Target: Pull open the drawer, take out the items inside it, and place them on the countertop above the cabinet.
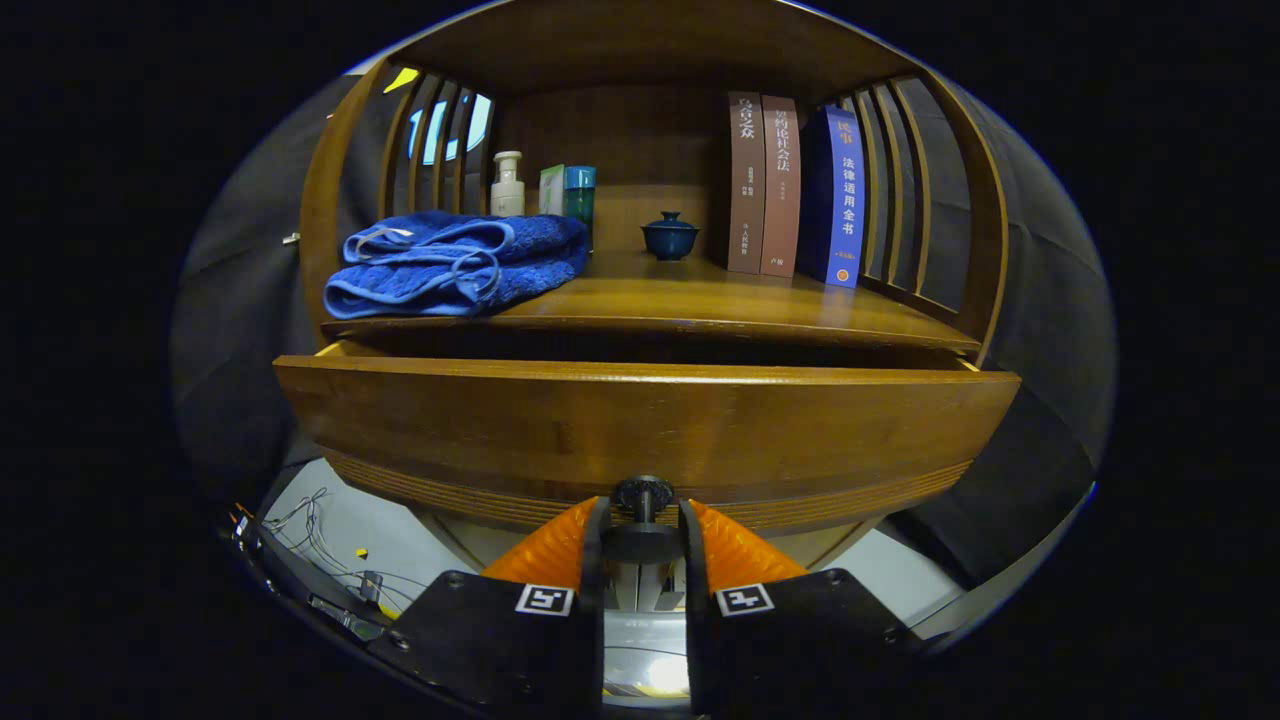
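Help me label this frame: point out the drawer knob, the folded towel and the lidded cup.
drawer knob point(642, 497), gripper view, its round head.
folded towel point(455, 265), gripper view, middle fold.
lidded cup point(670, 238), gripper view, its bowl.

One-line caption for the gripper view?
Gripper shut on the knob of the slightly open drawer, below the towel and books.

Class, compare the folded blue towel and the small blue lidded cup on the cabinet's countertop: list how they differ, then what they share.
1. The towel is soft, folded cloth; the lidded cup looks hard and glazed.
2. The towel is far larger and lies flat; the cup stands upright.
3. The towel sits near the countertop's front edge, the cup further back, beside the books.
Both are blue and rest on the countertop, above the slightly open drawer whose knob the gripper grips.
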The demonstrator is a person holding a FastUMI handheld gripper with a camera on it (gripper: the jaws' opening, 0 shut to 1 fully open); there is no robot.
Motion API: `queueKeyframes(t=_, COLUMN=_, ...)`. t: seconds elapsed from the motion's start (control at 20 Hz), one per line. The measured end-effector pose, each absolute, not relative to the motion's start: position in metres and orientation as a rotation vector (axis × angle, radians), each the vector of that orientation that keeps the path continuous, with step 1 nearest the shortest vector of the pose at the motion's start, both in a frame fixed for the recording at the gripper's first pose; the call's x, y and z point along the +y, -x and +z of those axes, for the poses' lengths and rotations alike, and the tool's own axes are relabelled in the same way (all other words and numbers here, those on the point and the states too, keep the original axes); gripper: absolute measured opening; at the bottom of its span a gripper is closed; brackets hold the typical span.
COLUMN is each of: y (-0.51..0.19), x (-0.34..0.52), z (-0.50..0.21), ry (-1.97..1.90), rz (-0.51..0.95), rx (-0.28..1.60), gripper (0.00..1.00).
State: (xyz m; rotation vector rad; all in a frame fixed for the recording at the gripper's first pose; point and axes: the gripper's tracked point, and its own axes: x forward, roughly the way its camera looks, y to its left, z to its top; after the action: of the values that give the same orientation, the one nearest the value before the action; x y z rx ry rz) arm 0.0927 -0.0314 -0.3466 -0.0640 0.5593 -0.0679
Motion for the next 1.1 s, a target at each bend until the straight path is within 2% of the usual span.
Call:
queueKeyframes(t=0.6, y=0.012, x=-0.029, z=-0.336, ry=0.021, rz=-0.11, rx=0.624, gripper=0.37)
queueKeyframes(t=1.0, y=0.038, x=-0.03, z=-0.344, ry=0.015, rz=-0.126, rx=0.681, gripper=0.37)
queueKeyframes(t=1.1, y=0.038, x=-0.029, z=-0.343, ry=-0.011, rz=-0.134, rx=0.678, gripper=0.43)
